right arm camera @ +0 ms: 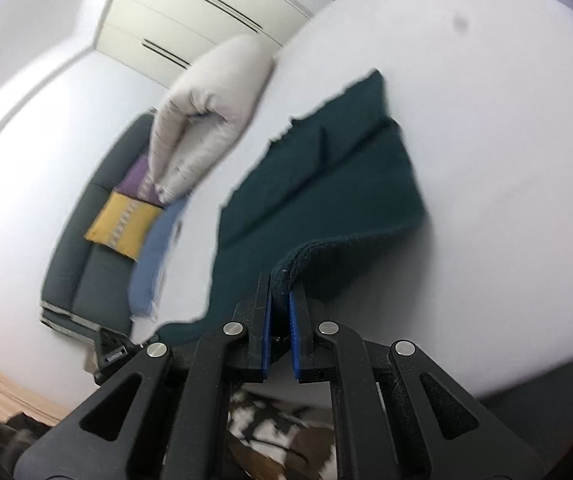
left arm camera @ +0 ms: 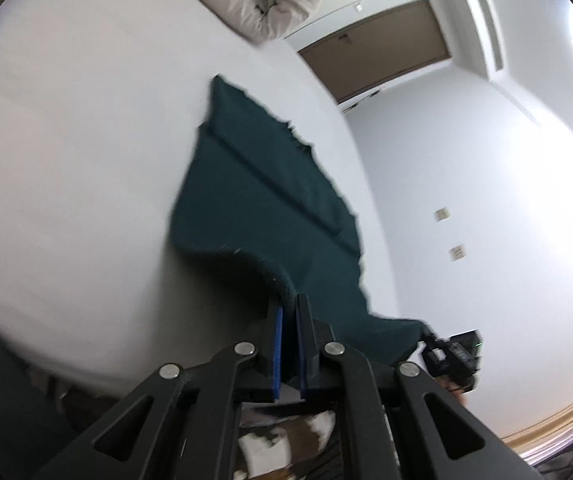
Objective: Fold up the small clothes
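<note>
Bed [left arm camera: 66,140]: big white surface, spreading out ahead of both sets of fingers, carrying the whole job.
Quilt [right arm camera: 206,120]: pale, rolled, lying well beyond the fingers at the far side of the bed, apart from the work.
Cloth [left arm camera: 254,184]: dark teal garment, small, with a raised band across it; its far part lies flat on the bed ahead of the fingers, its near edge is lifted and runs right into both pairs.
Left gripper [left arm camera: 289,344]: fingers closed tight, the blue pads pinching one near corner of the cloth, the hem curling up just past the tips.
Right gripper [right arm camera: 280,334]: same story here, fingers clamped on the other near corner, the thick rolled edge standing up just past its tips.
Handling: looks soft, light and limp, a knitted or fleecy weave that sags between the two grips; not slippery, not fragile, and likely to drape wherever it is led.
Where to hold: the two near corners, as now; an even pinch at the hem should keep the edge straight for the fold.
</note>
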A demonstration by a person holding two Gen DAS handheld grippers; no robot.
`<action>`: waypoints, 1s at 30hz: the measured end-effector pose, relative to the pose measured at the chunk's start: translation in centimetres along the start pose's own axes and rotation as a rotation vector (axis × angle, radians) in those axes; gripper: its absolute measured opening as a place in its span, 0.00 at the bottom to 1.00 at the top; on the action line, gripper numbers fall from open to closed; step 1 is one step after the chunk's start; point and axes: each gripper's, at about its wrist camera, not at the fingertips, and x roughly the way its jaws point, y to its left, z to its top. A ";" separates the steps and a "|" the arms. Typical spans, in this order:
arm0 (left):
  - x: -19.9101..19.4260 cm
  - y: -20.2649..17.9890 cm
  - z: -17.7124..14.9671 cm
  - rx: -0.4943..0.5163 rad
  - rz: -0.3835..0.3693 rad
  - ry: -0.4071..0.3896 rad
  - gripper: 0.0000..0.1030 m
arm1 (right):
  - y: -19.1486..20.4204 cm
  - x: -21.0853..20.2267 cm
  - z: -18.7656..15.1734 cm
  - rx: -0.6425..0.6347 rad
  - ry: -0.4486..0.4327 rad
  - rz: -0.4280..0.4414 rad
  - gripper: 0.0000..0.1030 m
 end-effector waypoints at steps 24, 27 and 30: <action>10.3 1.1 20.9 -0.166 -0.089 -0.121 0.05 | -0.8 12.7 22.0 0.046 -0.189 -0.059 0.06; 12.4 1.9 22.9 -0.186 -0.075 -0.126 0.04 | -2.0 15.2 24.3 0.058 -0.198 -0.090 0.06; 14.1 2.6 24.2 -0.194 -0.051 -0.126 0.04 | -3.4 17.9 26.4 0.067 -0.194 -0.128 0.06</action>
